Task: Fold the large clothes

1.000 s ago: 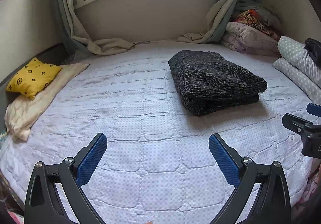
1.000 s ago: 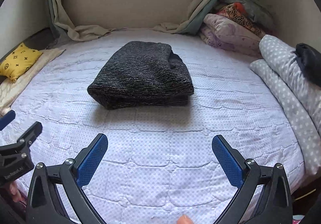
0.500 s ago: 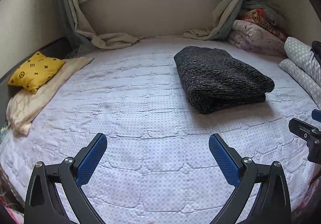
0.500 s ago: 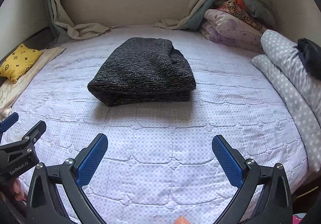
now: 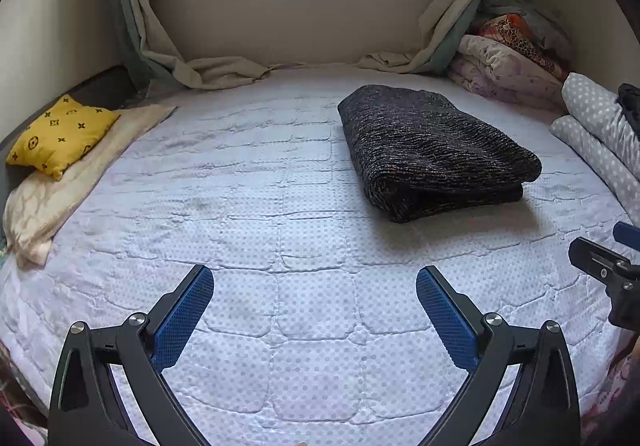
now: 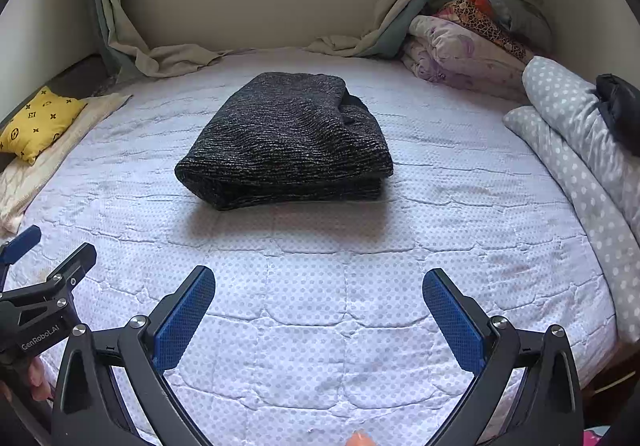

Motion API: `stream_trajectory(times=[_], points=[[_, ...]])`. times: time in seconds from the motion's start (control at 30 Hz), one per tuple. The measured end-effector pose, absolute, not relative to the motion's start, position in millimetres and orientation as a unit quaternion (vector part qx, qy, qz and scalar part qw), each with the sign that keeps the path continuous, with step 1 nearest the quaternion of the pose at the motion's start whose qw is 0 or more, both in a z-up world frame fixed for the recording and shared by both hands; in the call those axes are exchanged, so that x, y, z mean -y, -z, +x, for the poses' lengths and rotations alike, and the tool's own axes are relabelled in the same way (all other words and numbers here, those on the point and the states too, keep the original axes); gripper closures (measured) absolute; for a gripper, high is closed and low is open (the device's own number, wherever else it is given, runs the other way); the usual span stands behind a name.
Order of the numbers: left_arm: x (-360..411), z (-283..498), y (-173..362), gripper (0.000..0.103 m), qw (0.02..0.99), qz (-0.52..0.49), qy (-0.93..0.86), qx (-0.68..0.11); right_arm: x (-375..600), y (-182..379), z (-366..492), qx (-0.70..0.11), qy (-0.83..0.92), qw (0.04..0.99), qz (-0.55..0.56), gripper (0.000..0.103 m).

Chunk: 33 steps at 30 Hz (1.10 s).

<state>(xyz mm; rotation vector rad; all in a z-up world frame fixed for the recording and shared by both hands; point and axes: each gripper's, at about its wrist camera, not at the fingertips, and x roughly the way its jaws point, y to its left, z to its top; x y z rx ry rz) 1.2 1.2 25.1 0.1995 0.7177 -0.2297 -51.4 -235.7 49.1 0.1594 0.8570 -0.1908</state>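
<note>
Sweater [image 6: 286,140] folded, mid-bed toward the window edge | left claw [image 5: 314,316] and right claw [image 6: 318,318] both wide, nothing held, now drawn back near the bed [image 6: 320,346] foot edge | fold looks finished, nothing left to tuck

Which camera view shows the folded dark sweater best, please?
The right wrist view: the sweater lies near the middle of the picture, with its folded front edge and its top both visible. In the left wrist view the sweater sits off to the right and is seen at an angle.
</note>
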Motion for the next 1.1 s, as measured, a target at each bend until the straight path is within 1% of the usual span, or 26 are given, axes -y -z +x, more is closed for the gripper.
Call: stream_trajectory(times=[0.23,0.37,0.53,0.57,0.63,0.67,0.7,0.77,0.9,1.03,1.1], points=[[21,64,-54,0.0,0.92,0.077,0.139,-0.359,263,-61,-12,-0.425,0.058,0.896,0.112,0.0],[45,123,-56,0.0,0.892,0.05,0.198,-0.403,293,-59,36,-0.441,0.021,0.884,0.153,0.0],[65,198,-26,0.002,0.847,-0.004,0.242,-0.473,355,-23,117,-0.48,-0.001,0.845,0.236,0.001],[67,212,-16,0.005,0.837,-0.018,0.247,-0.488,367,-13,128,-0.484,-0.001,0.838,0.251,0.002],[70,238,3,0.011,0.812,-0.05,0.267,-0.516,387,6,147,-0.492,-0.011,0.819,0.294,0.012],[73,248,11,0.015,0.801,-0.063,0.274,-0.528,395,16,154,-0.494,-0.021,0.808,0.321,0.012],[77,257,19,0.017,0.791,-0.073,0.28,-0.539,401,25,161,-0.493,-0.035,0.798,0.346,0.012],[84,271,33,0.017,0.771,-0.087,0.296,-0.558,408,40,176,-0.496,-0.064,0.779,0.379,0.012],[89,283,46,0.011,0.754,-0.112,0.319,-0.564,410,58,195,-0.511,-0.061,0.774,0.368,0.012],[87,289,57,0.011,0.741,-0.141,0.328,-0.569,410,75,203,-0.511,-0.091,0.756,0.4,0.008],[87,289,57,0.015,0.744,-0.141,0.327,-0.565,400,75,210,-0.516,-0.111,0.755,0.387,0.008]])
